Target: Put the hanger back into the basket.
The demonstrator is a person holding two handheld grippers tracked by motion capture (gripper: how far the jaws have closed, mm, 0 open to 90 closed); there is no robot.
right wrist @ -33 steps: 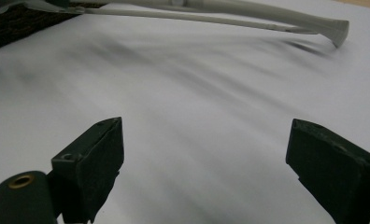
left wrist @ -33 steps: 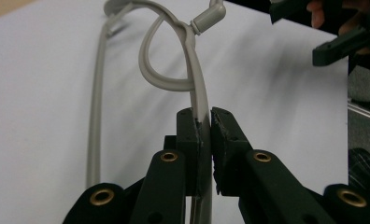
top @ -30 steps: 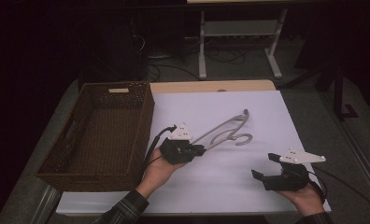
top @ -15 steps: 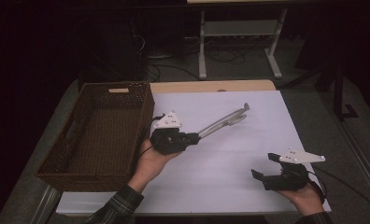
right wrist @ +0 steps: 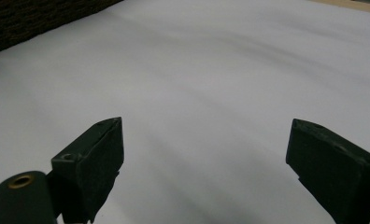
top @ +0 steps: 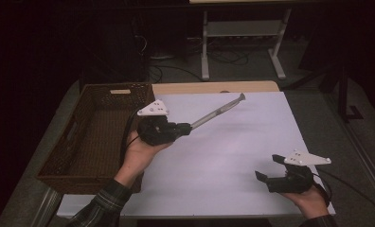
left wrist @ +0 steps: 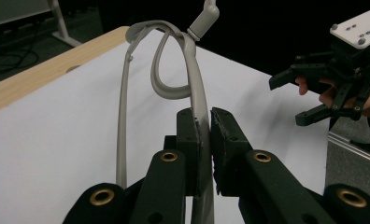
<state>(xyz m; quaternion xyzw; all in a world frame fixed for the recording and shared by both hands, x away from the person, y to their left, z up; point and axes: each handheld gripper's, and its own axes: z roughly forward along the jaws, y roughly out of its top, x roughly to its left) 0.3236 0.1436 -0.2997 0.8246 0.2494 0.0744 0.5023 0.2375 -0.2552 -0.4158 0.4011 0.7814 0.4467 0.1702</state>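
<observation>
In the high view, the left gripper (top: pixel 184 127) is raised above the left part of the white sheet (top: pixel 233 156), just right of the brown wicker basket (top: pixel 62 163). Its jaws are pinched on a grey plastic hanger (top: pixel 218 110), which sticks out from them toward the far right, seen edge-on as a thin pale bar that ends over the far part of the sheet. The right gripper (top: pixel 267 177) rests low at the near right corner of the sheet, well apart from the hanger, with its jaws spread and nothing between them.

In the left gripper view, the two black jaws press together on one flat arm of the hanger (left wrist: pixel 192 74). The hanger is pale grey and smooth, with a curved loop, a thin second arm running down the left side, and a hook at the top. The right gripper (left wrist: pixel 304 95) shows at the far right, jaws spread.

In the right gripper view, the right gripper (right wrist: pixel 204 154) has its jaws wide apart over bare white sheet (right wrist: pixel 211 84); a dark strip of the basket (right wrist: pixel 33 16) lies at the far left.
</observation>
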